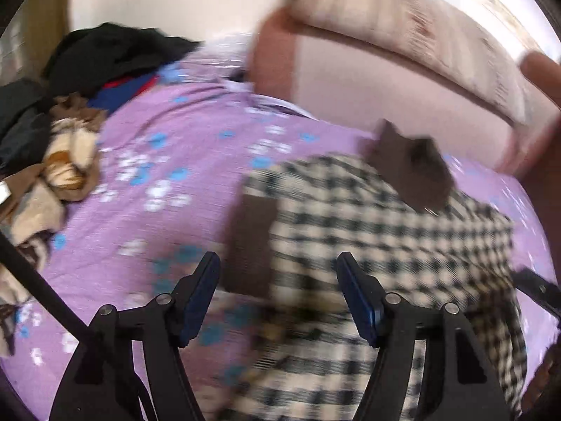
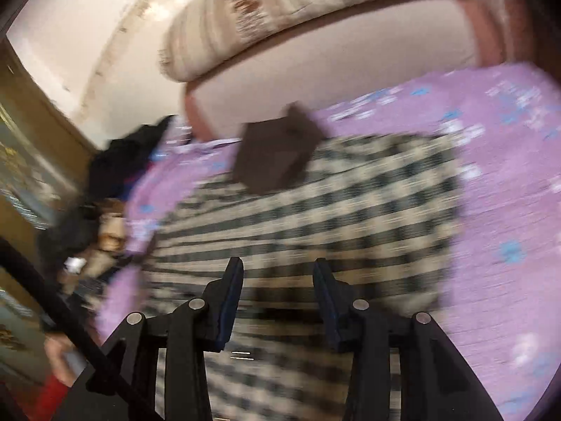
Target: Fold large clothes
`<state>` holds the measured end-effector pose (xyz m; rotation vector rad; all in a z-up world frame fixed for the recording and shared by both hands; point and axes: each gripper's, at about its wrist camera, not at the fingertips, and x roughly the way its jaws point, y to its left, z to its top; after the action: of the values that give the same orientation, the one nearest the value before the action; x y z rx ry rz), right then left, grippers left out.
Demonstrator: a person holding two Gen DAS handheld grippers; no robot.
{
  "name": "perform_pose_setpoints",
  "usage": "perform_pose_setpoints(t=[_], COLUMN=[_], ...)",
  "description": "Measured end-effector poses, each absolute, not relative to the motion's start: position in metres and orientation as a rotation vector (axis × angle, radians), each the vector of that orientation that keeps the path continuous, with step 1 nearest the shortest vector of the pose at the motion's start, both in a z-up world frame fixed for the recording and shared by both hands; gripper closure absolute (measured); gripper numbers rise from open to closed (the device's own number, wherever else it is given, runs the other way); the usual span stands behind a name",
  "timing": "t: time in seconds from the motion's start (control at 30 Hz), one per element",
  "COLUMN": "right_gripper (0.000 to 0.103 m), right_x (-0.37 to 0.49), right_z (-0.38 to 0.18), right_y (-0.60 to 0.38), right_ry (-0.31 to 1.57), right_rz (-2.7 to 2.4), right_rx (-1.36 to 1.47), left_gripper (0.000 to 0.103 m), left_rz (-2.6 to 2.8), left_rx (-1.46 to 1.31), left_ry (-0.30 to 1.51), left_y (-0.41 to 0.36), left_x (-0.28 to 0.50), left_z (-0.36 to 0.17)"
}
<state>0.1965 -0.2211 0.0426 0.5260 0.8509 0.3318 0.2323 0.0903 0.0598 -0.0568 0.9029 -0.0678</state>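
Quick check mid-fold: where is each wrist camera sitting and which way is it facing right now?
Left wrist: on the left gripper, above the purple bedsheet, facing the checked shirt and the headboard; clothes pile at left; both fingers show, open, empty.
Right wrist: on the right gripper, over the checked shirt, facing the headboard; both fingers show, open, empty.
Shared: shirt, its brown collar, bedsheet, headboard.

We can read no text, label, brand or number in either view; motion blur smears every printed pattern beyond what we can decipher.
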Motion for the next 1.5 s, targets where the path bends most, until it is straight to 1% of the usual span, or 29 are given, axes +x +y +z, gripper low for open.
perform_pose_setpoints(t=[0.07, 0.17, 0.2, 0.23, 0.27, 0.3, 0.33, 0.47, 0.5, 0.57, 0.6, 0.63, 0.7, 0.8, 0.87, 0.9, 0.93, 1.07, 1.13, 1.2, 1.23, 1.33, 1.5], right_gripper=[0.058, 0.058, 0.059, 0.066, 0.076, 0.096, 0.103, 0.103, 0.101, 0.086, 0.063, 0.048, 0.048, 0.048, 0.048, 0.044, 0.044, 0.044, 0.044, 0.044, 0.044, 0.044, 0.044], right_x=[0.206, 0.217, 0.216, 0.214, 0.212, 0.209, 0.207, 0.186, 0.18, 0.163, 0.152, 0.138, 0.118, 0.085, 0.067, 0.06, 0.05, 0.016, -0.006, -0.021, -0.03, -0.056, -0.09], right_z=[0.032, 0.007, 0.0, -0.009, -0.014, -0.018, -0.02, -0.013, -0.008, 0.003, 0.009, 0.015, 0.021, 0.009, -0.007, -0.016, -0.024, -0.033, -0.04, -0.041, -0.043, -0.049, -0.055], right_y=[-0.203, -0.194, -0.196, -0.204, -0.211, -0.22, -0.232, -0.275, -0.281, -0.292, -0.299, -0.302, -0.308, -0.324, -0.334, -0.336, -0.337, -0.335, -0.328, -0.321, -0.317, -0.306, -0.284], right_ry=[0.89, 0.966, 0.978, 0.993, 0.999, 0.998, 0.996, 0.953, 0.946, 0.939, 0.932, 0.922, 0.932, 0.985, 1.022, 1.038, 1.051, 1.031, 1.027, 1.016, 1.016, 1.019, 1.038], right_rz=[0.401, 0.373, 0.348, 0.296, 0.266, 0.258, 0.245, 0.167, 0.156, 0.137, 0.126, 0.117, 0.111, 0.116, 0.121, 0.131, 0.149, 0.236, 0.296, 0.32, 0.34, 0.406, 0.459], right_rx=[0.561, 0.556, 0.549, 0.527, 0.51, 0.508, 0.52, 0.606, 0.607, 0.593, 0.571, 0.549, 0.522, 0.555, 0.626, 0.668, 0.723, 0.858, 0.918, 0.94, 0.966, 1.02, 1.052], left_gripper=[0.035, 0.035, 0.031, 0.028, 0.026, 0.026, 0.026, 0.025, 0.025, 0.026, 0.026, 0.026, 0.026, 0.024, 0.024, 0.024, 0.024, 0.024, 0.027, 0.036, 0.037, 0.038, 0.038], left_rz=[-0.104, -0.064, -0.051, -0.053, -0.056, -0.048, -0.029, 0.058, 0.063, 0.109, 0.089, 0.054, 0.005, -0.081, -0.128, -0.144, -0.152, -0.292, -0.351, -0.376, -0.387, -0.422, -0.44], left_rx=[-0.025, 0.073, 0.116, 0.135, 0.129, 0.109, 0.089, 0.043, 0.015, 0.02, 0.012, -0.009, -0.06, -0.19, -0.278, -0.294, -0.283, -0.32, -0.3, -0.263, -0.258, -0.278, -0.357], left_ry=[0.938, 0.957, 0.954, 0.942, 0.931, 0.93, 0.934, 0.94, 0.952, 0.956, 0.95, 0.951, 0.968, 1.03, 1.088, 1.072, 1.051, 1.101, 1.113, 1.114, 1.113, 1.101, 1.094], left_y=[0.073, 0.062, 0.063, 0.066, 0.07, 0.078, 0.087, 0.12, 0.129, 0.142, 0.148, 0.155, 0.167, 0.184, 0.192, 0.194, 0.193, 0.182, 0.173, 0.162, 0.158, 0.151, 0.161], left_x=[0.234, 0.234, 0.233, 0.23, 0.228, 0.228, 0.229, 0.228, 0.225, 0.213, 0.203, 0.192, 0.171, 0.141, 0.123, 0.112, 0.1, 0.065, 0.043, 0.017, 0.005, -0.02, -0.047], left_z=[0.045, 0.02, 0.012, 0.007, 0.006, 0.007, 0.009, 0.018, 0.021, 0.027, 0.031, 0.034, 0.036, 0.025, 0.01, 0.008, 0.01, 0.011, 0.012, 0.013, 0.013, 0.016, 0.016])
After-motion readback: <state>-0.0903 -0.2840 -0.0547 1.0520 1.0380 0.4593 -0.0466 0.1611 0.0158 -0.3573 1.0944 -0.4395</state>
